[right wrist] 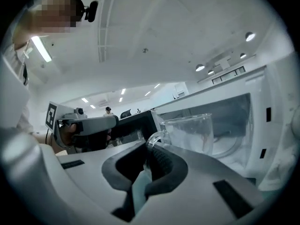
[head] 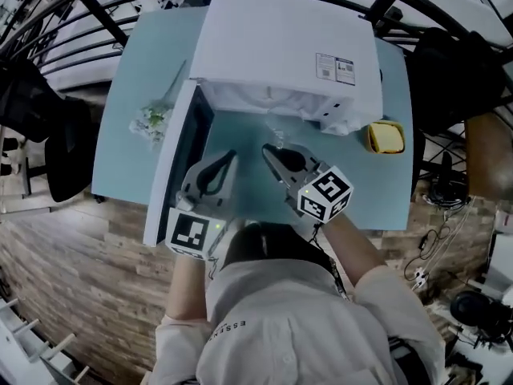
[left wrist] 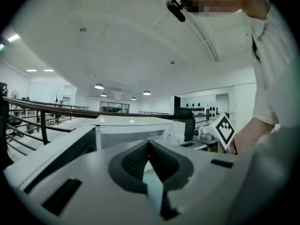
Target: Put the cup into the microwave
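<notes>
A white microwave (head: 288,46) stands on the light-blue table (head: 136,70) with its door (head: 172,163) swung open to the left. My right gripper (head: 269,150) is shut on the handle of a clear glass cup (right wrist: 190,132), which hangs upright just in front of the open cavity (right wrist: 236,121). In the right gripper view the pads (right wrist: 159,156) pinch the handle at the right gripper's (right wrist: 149,149) tip. My left gripper (head: 231,156) hovers beside it near the door, jaws closed with nothing in them. In the left gripper view the left gripper (left wrist: 149,143) faces the microwave (left wrist: 136,130).
A yellow object (head: 386,136) lies on the table to the right of the microwave. A clear bag with greens (head: 152,121) sits left of the door. Black railings ring the table, and the person stands at its near edge.
</notes>
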Demonstrator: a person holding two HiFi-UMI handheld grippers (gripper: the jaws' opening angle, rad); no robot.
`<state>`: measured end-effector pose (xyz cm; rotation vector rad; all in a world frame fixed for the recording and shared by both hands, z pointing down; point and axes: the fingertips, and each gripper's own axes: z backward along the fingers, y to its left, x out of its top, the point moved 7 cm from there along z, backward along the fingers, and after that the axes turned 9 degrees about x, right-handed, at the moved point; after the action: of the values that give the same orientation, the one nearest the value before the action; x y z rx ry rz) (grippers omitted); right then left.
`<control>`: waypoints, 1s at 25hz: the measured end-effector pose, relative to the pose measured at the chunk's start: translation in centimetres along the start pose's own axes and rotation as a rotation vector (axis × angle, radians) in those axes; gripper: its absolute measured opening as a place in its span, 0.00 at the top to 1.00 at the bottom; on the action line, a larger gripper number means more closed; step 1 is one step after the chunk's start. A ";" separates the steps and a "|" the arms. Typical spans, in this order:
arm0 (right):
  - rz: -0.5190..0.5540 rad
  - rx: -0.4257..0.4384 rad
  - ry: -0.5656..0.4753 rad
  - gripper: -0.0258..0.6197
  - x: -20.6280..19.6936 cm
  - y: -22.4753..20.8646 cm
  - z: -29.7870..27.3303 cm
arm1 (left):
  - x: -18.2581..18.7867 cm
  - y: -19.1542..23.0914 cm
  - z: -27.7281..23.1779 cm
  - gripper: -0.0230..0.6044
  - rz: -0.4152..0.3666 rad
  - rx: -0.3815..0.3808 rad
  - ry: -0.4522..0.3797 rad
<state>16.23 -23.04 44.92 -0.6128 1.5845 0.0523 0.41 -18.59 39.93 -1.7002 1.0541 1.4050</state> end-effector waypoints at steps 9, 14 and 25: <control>0.047 0.065 0.036 0.93 -1.2 -6.6 -4.3 | -2.6 1.3 -3.6 0.96 0.105 0.075 0.022; 0.079 0.088 0.039 0.93 -1.6 -8.8 -6.2 | -2.9 1.8 -4.7 0.96 0.110 0.105 0.046; 0.126 0.093 0.016 0.93 -1.6 -11.6 -8.8 | -4.8 2.7 -5.2 0.96 0.149 0.151 0.079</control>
<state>12.91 -35.81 51.33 -0.4423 1.6306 0.0674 -0.21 -23.60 45.57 -1.6062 1.3208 1.3214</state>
